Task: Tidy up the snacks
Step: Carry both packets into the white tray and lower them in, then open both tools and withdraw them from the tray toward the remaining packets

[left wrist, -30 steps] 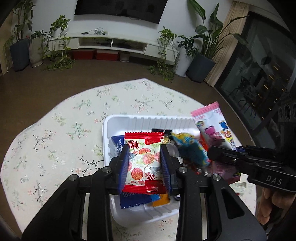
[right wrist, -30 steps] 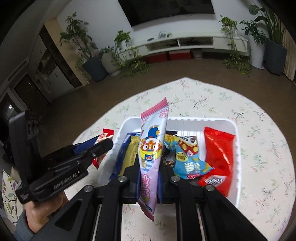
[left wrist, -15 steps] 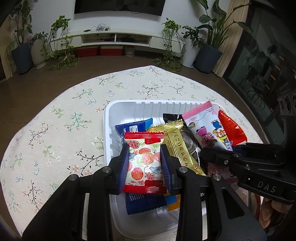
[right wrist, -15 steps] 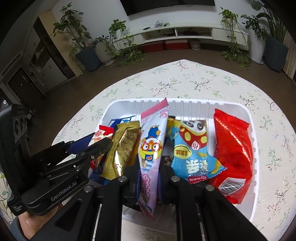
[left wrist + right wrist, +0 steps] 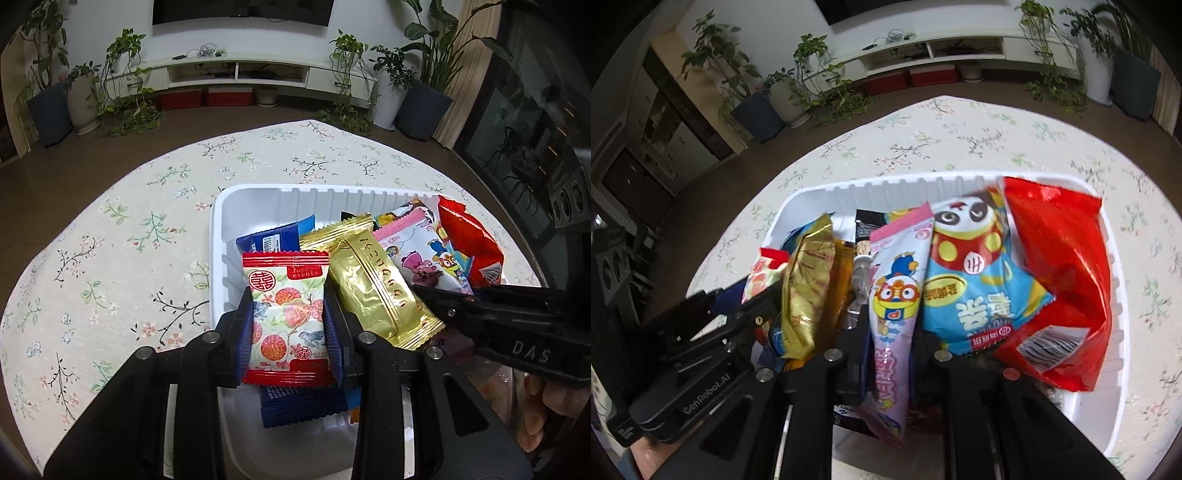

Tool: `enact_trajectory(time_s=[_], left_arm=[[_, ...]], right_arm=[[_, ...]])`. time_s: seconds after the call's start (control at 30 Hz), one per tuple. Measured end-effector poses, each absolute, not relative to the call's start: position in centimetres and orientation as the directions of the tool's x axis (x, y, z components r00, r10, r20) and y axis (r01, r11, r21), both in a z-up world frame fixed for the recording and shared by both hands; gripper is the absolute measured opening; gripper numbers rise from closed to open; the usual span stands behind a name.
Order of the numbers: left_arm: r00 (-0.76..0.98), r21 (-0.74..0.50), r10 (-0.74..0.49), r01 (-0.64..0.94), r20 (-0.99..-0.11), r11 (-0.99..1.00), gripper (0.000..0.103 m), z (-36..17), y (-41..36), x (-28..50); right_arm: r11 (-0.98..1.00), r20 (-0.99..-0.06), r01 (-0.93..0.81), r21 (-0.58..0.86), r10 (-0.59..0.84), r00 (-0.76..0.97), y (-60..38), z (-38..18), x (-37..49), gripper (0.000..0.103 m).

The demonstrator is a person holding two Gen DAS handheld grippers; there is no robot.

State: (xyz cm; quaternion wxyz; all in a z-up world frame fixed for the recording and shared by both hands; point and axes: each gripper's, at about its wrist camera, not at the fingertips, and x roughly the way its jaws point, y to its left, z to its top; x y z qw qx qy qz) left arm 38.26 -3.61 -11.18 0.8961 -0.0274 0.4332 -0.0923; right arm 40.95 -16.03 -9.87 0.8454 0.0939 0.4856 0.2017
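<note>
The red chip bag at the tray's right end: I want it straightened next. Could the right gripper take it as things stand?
Probably not yet. The right gripper is shut on the pink cartoon packet, so it has no free grip. The red chip bag itself lies uncovered on top in the white tray, just right of it.

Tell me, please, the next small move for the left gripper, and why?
Probably open the left gripper to drop the red-edged lychee packet: it is clamped between the fingers above the white tray, over a blue packet, beside the gold packet.
</note>
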Motion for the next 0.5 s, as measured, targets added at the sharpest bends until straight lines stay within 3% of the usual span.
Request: enact_trajectory(time_s=[0.33, 0.47, 0.5], left_arm=[[0.602, -0.134, -0.196, 0.147, -0.774, 0.98, 0.035, -12.1, -4.3, 38.5], [0.607, -0.145, -0.201, 0.141, -0.769, 0.979, 0.039, -11.7, -3.8, 38.3], [0.613, -0.141, -0.193, 0.133, -0.766, 0.981, 0.045, -11.5, -3.7, 38.1]], right_arm=[[0.917, -0.79, -0.266, 0.298, 0.393, 0.47, -15.6, -9.6, 40.2, 0.021], [0.915, -0.776, -0.281, 0.288, 0.395, 0.492, -15.3, -8.5, 39.4, 0.039], [0.916, -0.774, -0.284, 0.282, 0.392, 0.497, -15.2, -8.2, 39.2, 0.041]])
